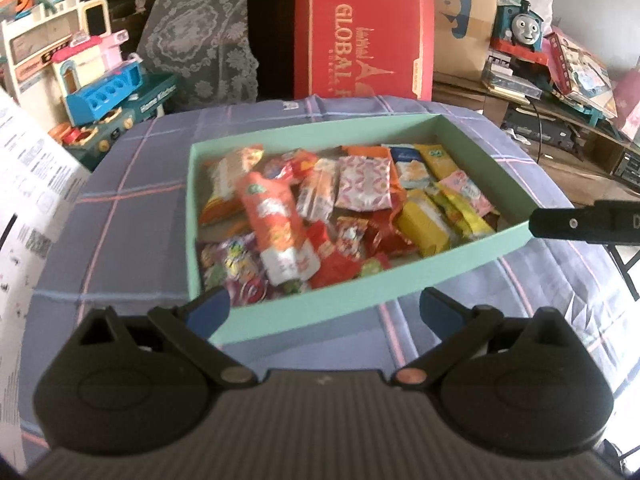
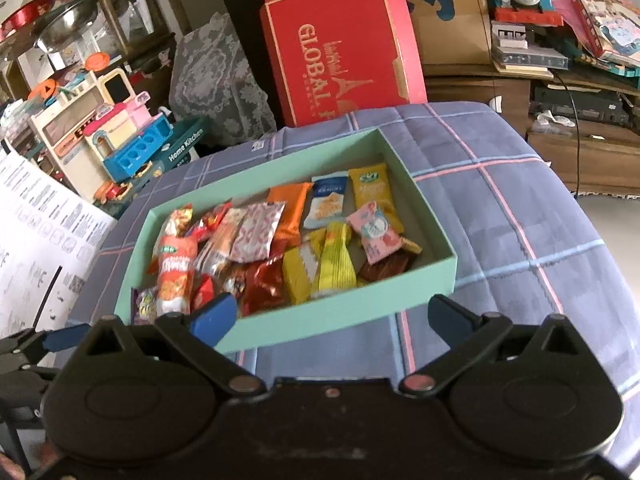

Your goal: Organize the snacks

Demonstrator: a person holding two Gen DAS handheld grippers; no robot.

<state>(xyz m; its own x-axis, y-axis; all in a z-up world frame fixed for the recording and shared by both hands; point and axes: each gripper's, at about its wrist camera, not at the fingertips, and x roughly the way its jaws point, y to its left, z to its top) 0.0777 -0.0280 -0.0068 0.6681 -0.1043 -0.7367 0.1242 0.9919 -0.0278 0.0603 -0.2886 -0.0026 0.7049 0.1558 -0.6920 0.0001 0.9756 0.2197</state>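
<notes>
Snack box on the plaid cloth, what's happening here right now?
A person holds two grippers in front of a mint-green box on a plaid tablecloth. The box is packed with mixed snack packets, including a tall orange pouch and yellow wafer packs. The left gripper and right gripper are both open and hold nothing, poised at the box's near wall. No snacks lie outside the box in either view.
</notes>
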